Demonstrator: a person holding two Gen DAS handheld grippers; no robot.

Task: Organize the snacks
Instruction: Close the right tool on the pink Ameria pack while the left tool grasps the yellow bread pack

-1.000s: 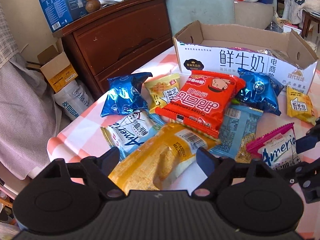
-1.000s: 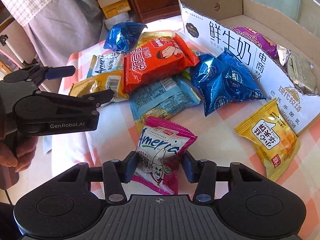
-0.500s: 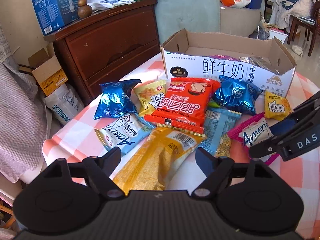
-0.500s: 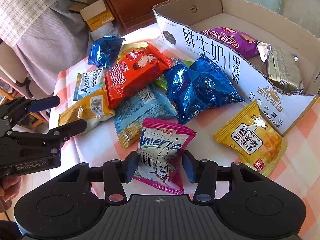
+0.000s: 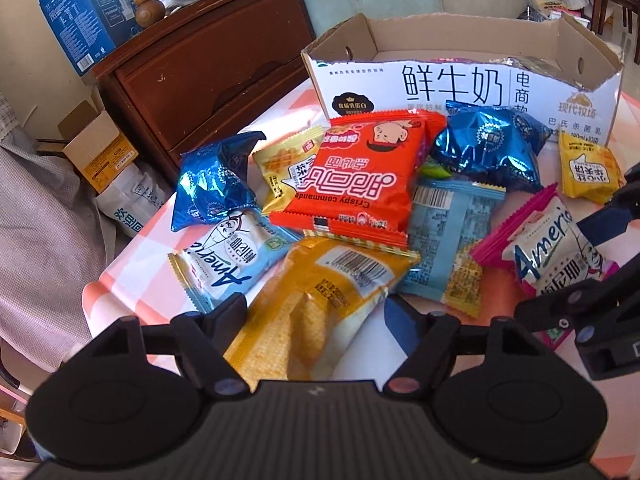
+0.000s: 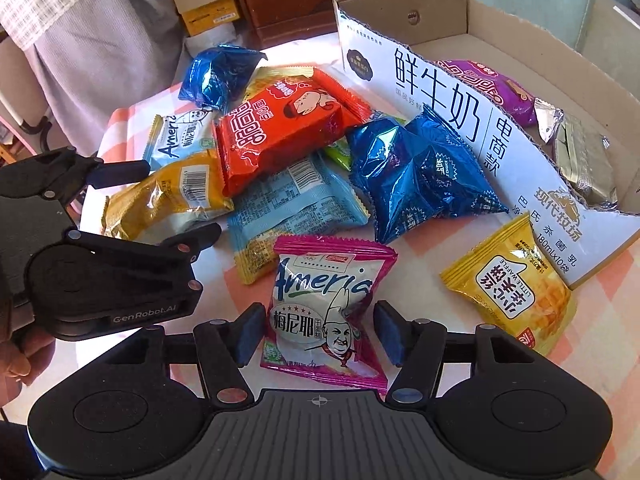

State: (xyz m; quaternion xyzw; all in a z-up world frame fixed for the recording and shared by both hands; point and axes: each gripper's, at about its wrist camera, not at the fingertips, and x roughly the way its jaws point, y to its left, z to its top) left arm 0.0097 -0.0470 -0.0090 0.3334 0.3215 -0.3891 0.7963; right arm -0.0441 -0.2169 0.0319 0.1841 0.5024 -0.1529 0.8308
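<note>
Between the opening right tongs (image 6: 316, 332) lies the pink packet (image 6: 324, 312), unpressed.

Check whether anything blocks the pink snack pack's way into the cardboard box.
The box's torn front wall stands between the pink pack and the inside. The blue foil bag and yellow waffle pack flank that route; lifting over clears them.

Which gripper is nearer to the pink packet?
Right. The right gripper has the pink packet between its opening jaws; the left gripper straddles the yellow packet beside it.
</note>
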